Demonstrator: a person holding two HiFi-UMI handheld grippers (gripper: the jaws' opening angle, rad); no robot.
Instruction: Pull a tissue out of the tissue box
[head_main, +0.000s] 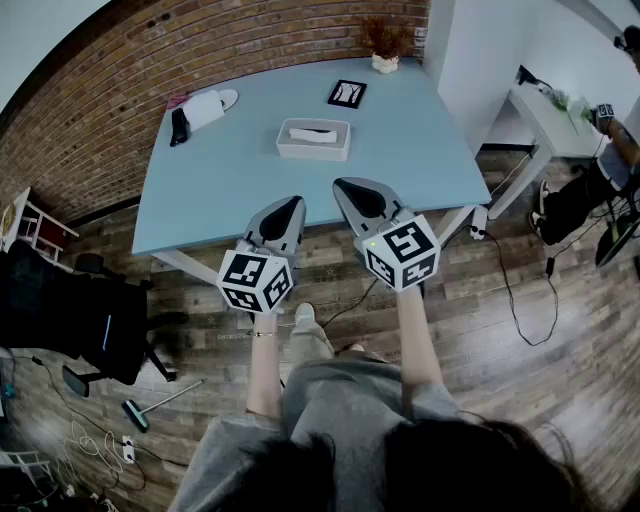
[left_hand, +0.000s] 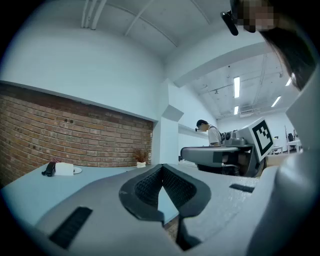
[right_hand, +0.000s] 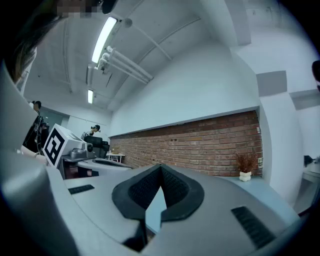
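The tissue box (head_main: 313, 140) sat on the light blue table (head_main: 220, 195), around the middle and a little toward the far side, with a white tissue (head_main: 312, 132) showing in its top opening. Nothing touched it. Both grippers were held level at the table's near edge, well short of the box and pointing toward it. The left gripper (head_main: 293, 203) was nearer than the box and slightly left of it. The right gripper (head_main: 345, 185) was nearer than the box and slightly right. The two were side by side. In each gripper view the jaws were closed tip to tip, with nothing between them.

Farther out, a black-framed card (head_main: 347, 93) lay beyond the box to the right. A potted plant (head_main: 385, 48) stood at the far edge by the brick wall (head_main: 120, 90). A white roll (head_main: 205, 108) and a black object (head_main: 179, 126) lay at the far left corner.
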